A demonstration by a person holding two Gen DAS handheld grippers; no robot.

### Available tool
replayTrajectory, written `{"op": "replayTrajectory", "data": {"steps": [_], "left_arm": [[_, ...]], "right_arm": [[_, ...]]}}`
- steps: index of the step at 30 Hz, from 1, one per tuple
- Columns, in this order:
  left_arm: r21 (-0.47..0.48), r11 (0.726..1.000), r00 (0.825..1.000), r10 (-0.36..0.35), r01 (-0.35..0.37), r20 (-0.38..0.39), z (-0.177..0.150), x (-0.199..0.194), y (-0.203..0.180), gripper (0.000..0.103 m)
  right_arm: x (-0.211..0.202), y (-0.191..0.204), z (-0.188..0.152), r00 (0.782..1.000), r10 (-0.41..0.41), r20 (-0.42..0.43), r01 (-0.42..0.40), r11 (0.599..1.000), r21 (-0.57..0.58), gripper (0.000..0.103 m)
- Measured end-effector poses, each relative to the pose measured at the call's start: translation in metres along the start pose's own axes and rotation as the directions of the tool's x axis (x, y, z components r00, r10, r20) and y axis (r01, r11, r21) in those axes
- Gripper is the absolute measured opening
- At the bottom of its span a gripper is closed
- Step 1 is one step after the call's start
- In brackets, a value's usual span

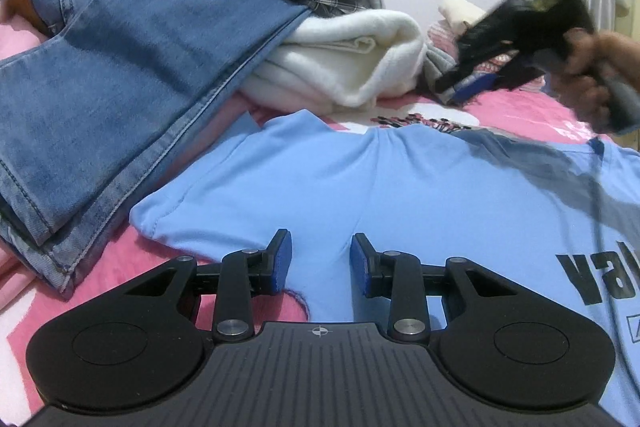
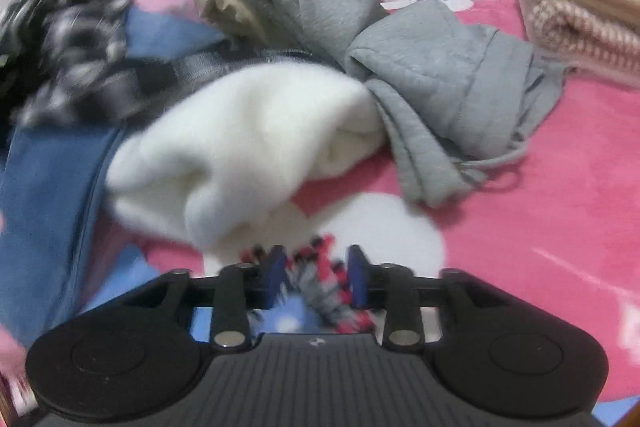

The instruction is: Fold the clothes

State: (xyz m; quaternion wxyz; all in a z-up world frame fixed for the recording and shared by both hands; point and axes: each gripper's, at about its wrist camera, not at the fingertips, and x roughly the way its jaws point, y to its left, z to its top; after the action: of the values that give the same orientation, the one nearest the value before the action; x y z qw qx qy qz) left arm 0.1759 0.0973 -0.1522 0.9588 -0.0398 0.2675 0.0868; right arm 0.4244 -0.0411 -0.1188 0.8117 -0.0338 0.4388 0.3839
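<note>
One light blue T-shirt flat under and ahead of left gripper, jaws part-open, empty; right gripper part-open, empty; beyond its fingers one white fleece, one grey hoodie, one pair of jeans.

The left tongs sit at the lower middle of their own view, blue pads parted with nothing pinched between them. The right tongs also stand parted and empty. At the upper right of the left view, a hand grips their handle, blurred.
</note>
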Motion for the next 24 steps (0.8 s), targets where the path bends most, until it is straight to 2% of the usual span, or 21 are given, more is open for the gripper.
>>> {"op": "replayTrajectory", "data": {"steps": [2, 6, 9, 13, 20, 22, 24], "left_arm": [[0.001, 1.0, 1.0, 0.001, -0.001, 0.0, 0.0, 0.0, 0.0, 0.033], [0.004, 1.0, 1.0, 0.003, -0.003, 0.001, 0.0, 0.001, 0.0, 0.033], [0.002, 1.0, 1.0, 0.002, -0.002, 0.001, 0.0, 0.0, 0.0, 0.033], [0.009, 1.0, 1.0, 0.007, -0.007, 0.001, 0.0, 0.0, 0.0, 0.033], [0.023, 1.0, 1.0, 0.018, -0.018, 0.002, -0.001, 0.0, -0.002, 0.033], [0.025, 0.999, 1.0, 0.02, -0.02, 0.002, -0.001, 0.0, -0.003, 0.033], [0.028, 0.999, 1.0, 0.022, -0.022, 0.003, -0.001, -0.001, -0.003, 0.033]], "right_arm": [[-0.006, 0.001, -0.008, 0.999, -0.017, -0.045, 0.014, 0.997, -0.073, 0.051], [-0.001, 0.003, -0.023, 0.991, -0.06, -0.116, 0.041, 0.987, -0.156, 0.052], [0.001, 0.006, -0.03, 0.993, -0.053, -0.109, 0.03, 0.98, -0.198, 0.051], [0.005, 0.012, -0.032, 0.993, -0.047, -0.112, 0.017, 0.966, -0.258, 0.045], [0.005, 0.013, -0.03, 0.995, -0.015, -0.095, -0.011, 0.964, -0.267, 0.046], [0.011, 0.017, -0.034, 0.992, -0.032, -0.121, -0.006, 0.953, -0.303, 0.046], [0.012, 0.023, -0.04, 0.993, -0.055, -0.109, 0.013, 0.936, -0.35, 0.044]]}}
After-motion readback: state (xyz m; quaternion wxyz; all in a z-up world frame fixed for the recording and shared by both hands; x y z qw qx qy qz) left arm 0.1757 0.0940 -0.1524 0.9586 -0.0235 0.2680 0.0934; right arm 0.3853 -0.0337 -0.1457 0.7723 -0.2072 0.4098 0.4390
